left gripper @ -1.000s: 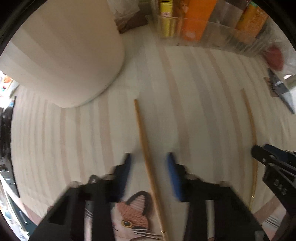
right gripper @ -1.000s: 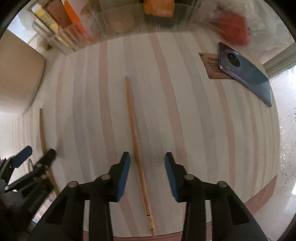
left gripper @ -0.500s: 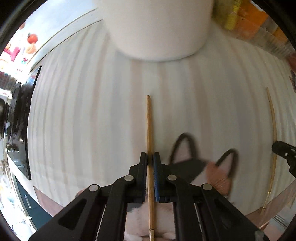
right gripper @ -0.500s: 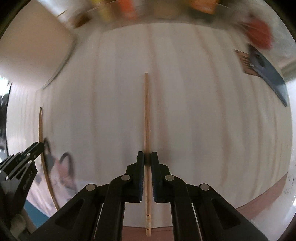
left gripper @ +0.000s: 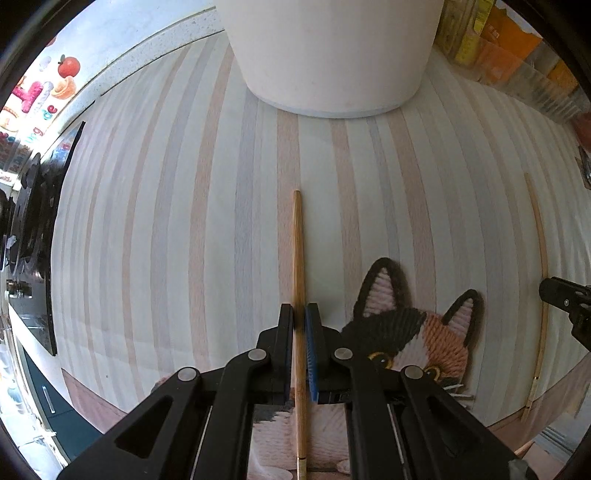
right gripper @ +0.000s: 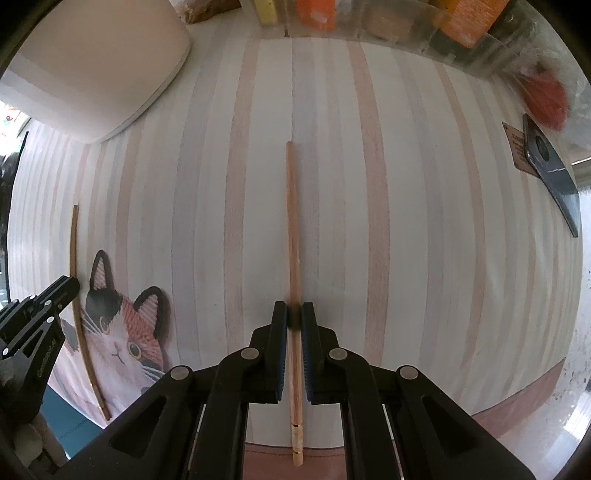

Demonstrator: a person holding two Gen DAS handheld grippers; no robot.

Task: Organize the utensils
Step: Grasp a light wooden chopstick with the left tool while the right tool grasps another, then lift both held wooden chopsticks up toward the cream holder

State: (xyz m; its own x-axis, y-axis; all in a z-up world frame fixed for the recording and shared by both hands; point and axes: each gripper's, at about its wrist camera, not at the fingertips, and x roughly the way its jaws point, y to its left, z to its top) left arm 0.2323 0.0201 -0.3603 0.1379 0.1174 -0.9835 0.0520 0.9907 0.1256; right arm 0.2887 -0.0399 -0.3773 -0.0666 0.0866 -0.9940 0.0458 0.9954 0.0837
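1. the bench (left gripper: 166, 229) wears a cloth of pale vertical stripes, pink, grey and cream, filling the middle of both views
2. in the left wrist view a large white container (left gripper: 332, 55) stands at the top centre; a cat-face mat (left gripper: 417, 332) lies at the lower right; the bench edge curves along the upper left, with bright fruit pictures beyond it
3. in the right wrist view clear bins of packets (right gripper: 406, 22) line the top edge, a dark phone (right gripper: 550, 170) lies at the far right, and the white container sits in the upper left
4. left tongs (left gripper: 300, 314) are clamped together on the left chopstick (left gripper: 297, 251), which runs straight up the frame centre from between the pads toward the container, its tip well apart from it
5. right tongs (right gripper: 294, 314) are clamped on the right chopstick (right gripper: 291, 221), which points up the centre of its frame toward the bins
6. each view shows the other chopstick at its side edge, well apart
7. open striped cloth lies ahead of and on both sides of each chopstick; the near bench edge shows along the bottom right of the right wrist view
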